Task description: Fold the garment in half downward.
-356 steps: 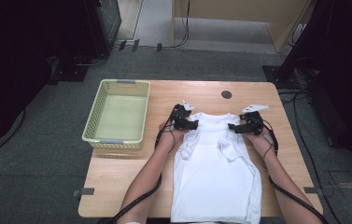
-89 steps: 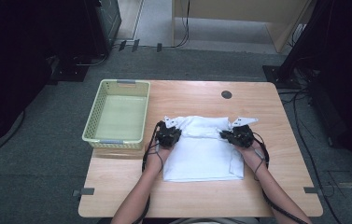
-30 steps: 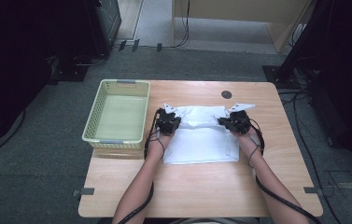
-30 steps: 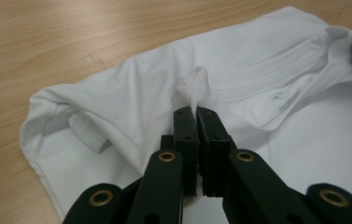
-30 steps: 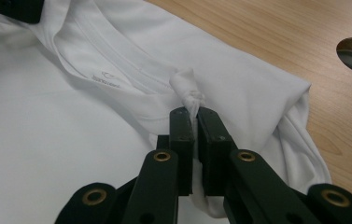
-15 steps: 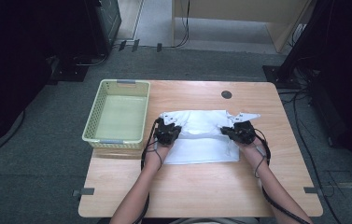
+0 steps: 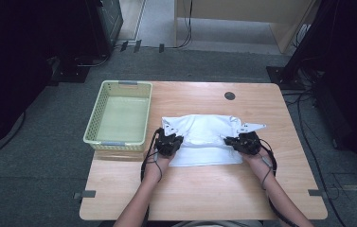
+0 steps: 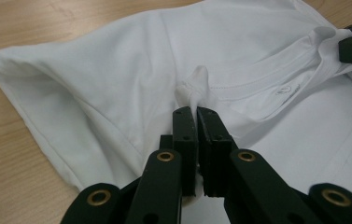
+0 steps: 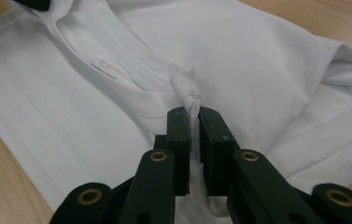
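We pinch the white shirt point(image 7: 203, 139) with our left gripper point(image 8: 196, 114) and right gripper point(image 9: 191, 114), both clamped on bunched fabric, mid-tabletop point(image 7: 204, 194).

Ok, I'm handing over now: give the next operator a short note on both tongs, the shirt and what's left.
Left tongs: shut on a pinch of the white T-shirt near its collar.
Right tongs: shut on a pinch at the collar's other side.
The shirt lies on the table, part-folded, collar end doubled toward the person.
The green basket stands left of it.
Left to do, probably: lay the fold flat, release, finish folding.
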The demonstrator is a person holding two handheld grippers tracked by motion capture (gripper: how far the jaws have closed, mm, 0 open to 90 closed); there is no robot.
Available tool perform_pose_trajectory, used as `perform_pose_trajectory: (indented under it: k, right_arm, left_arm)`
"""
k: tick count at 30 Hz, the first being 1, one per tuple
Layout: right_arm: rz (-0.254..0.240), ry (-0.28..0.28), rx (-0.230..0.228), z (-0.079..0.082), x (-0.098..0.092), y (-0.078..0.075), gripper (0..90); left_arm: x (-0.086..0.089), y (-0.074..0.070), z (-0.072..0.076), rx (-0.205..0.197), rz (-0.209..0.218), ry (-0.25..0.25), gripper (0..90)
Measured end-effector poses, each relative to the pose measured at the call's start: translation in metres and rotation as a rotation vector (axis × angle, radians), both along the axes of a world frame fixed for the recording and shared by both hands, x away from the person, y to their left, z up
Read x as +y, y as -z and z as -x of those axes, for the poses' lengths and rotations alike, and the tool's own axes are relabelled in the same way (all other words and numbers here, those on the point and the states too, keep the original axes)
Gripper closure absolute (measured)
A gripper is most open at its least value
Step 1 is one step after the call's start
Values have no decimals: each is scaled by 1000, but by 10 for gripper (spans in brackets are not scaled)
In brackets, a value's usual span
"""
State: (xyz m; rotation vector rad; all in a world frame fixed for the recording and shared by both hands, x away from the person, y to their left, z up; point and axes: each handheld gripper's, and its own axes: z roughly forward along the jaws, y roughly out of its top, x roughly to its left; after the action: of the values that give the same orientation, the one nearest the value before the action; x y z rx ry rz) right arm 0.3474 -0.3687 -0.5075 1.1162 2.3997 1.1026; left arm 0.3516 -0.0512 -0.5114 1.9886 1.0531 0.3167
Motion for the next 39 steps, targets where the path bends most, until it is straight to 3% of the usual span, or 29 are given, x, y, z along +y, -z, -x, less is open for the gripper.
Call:
perform_pose_trajectory:
  k: [7, 11, 32, 39]
  right_arm:
    - [-1, -1, 20, 6, -1, 5, 806]
    - [4, -3, 17, 10, -1, 5, 781]
    - [-12, -1, 11, 36, -4, 4, 720]
    - [0, 1, 8, 42, -2, 6, 692]
  left_arm:
    - [0, 3, 6, 23, -4, 8, 853]
    - [-1, 3, 12, 19, -29, 19, 829]
    - [7, 5, 30, 45, -7, 11, 787]
    - [10, 6, 38, 33, -21, 5, 739]
